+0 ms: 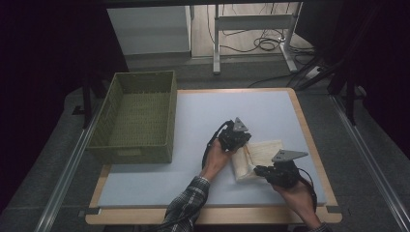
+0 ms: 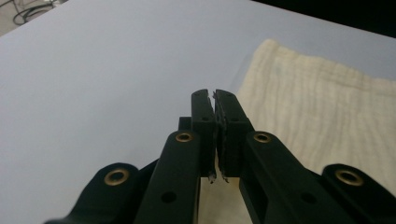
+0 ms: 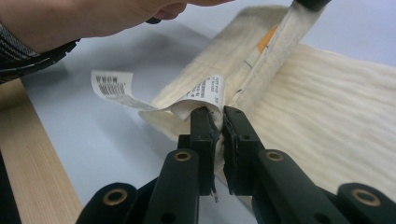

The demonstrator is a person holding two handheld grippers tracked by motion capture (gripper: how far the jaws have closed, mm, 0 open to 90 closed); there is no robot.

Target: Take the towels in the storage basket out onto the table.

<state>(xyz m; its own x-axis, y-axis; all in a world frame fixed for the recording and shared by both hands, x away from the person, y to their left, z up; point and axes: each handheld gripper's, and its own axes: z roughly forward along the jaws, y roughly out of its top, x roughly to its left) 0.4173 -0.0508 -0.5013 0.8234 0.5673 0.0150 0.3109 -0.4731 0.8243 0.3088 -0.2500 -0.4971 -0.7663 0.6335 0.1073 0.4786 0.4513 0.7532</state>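
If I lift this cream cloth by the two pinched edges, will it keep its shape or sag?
Probably sag: the cloth already drapes in soft folds between the right gripper and the left gripper. It looks thin and light. Its label curls loose, so it may flap or snag.

High view: above the surface's [image 1: 203, 121] near edge, facing forward and down.
Gripper views: close, level along the cloth [image 2: 322, 102].
Shared: cloth.

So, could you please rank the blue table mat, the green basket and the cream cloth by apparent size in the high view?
1. Blue table mat
2. Green basket
3. Cream cloth, partly hidden by both grippers
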